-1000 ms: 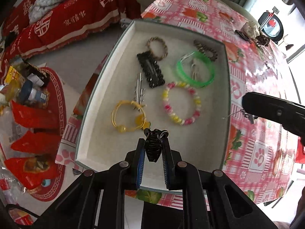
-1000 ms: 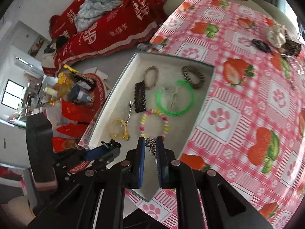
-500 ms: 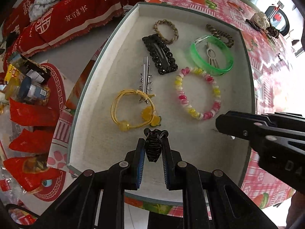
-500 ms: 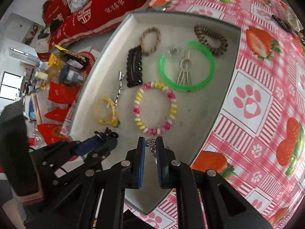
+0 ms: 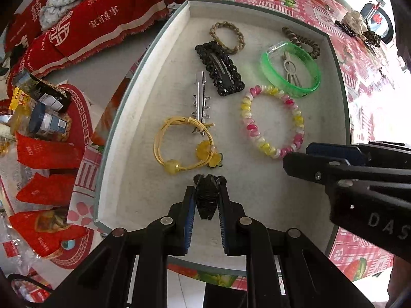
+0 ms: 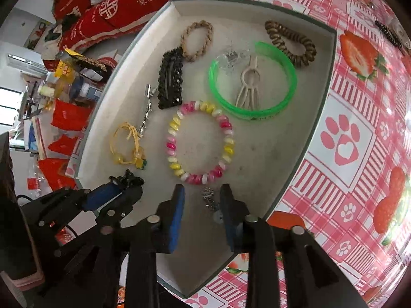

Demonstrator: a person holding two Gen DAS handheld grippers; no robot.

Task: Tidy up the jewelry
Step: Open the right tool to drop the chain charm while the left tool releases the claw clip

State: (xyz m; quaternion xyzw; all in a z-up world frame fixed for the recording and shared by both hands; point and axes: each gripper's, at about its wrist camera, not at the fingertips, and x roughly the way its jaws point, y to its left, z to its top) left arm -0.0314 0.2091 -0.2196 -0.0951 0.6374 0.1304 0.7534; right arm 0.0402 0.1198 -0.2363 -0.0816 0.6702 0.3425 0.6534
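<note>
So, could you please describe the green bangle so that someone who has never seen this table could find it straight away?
Look in the shallow grey tray on the strawberry tablecloth, toward its far right corner. There the green bangle lies flat beside a brown coiled hair tie, ringed around a cream hair clip. It is the only smooth, translucent, bright green ring; the nearby bracelet is pink and yellow beads.

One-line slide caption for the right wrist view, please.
Right tongs open over a small silver charm in the tray, below the pink-and-yellow bead bracelet.
</note>
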